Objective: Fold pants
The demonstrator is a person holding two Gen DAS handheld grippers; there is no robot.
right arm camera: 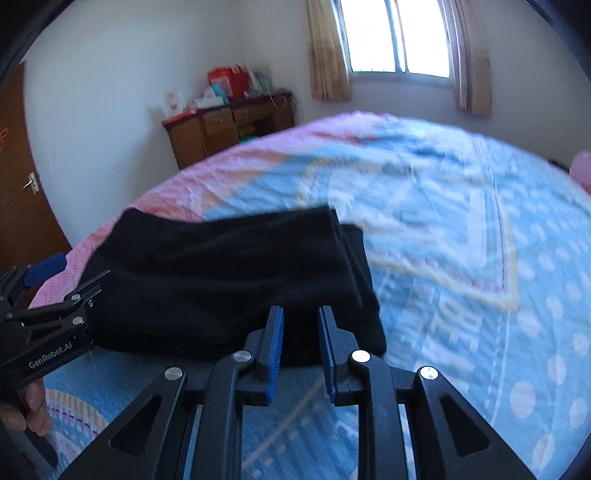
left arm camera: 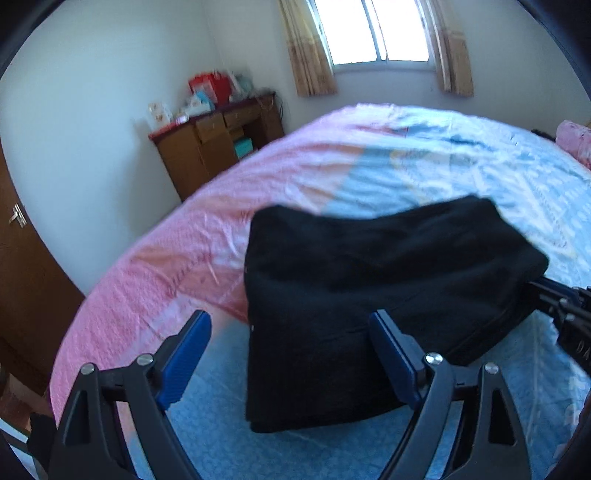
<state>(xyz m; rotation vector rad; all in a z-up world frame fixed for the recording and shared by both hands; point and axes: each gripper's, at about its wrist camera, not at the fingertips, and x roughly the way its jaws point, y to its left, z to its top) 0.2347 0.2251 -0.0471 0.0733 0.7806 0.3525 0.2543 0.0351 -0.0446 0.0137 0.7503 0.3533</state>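
The black pants (left arm camera: 369,288) lie folded into a thick rectangle on the bed, also seen as the pants (right arm camera: 229,280) in the right wrist view. My left gripper (left arm camera: 290,317) is open wide at the bundle's near left corner: one finger rests over the pants, the other over bare quilt. It shows as the left gripper (right arm camera: 72,275) at the bundle's left end. My right gripper (right arm camera: 301,312) hovers at the near right edge, jaws close together with a small gap and no cloth visibly pinched. In the left wrist view the right gripper (left arm camera: 565,310) sits at the bundle's right end.
The bed (left arm camera: 461,166) carries a pink and blue quilt, with its left edge dropping off near a brown door (left arm camera: 22,258). A wooden cabinet (left arm camera: 218,147) with boxes stands in the corner. A window (left arm camera: 376,29) with curtains is behind. A hand (right arm camera: 33,406) holds the left gripper.
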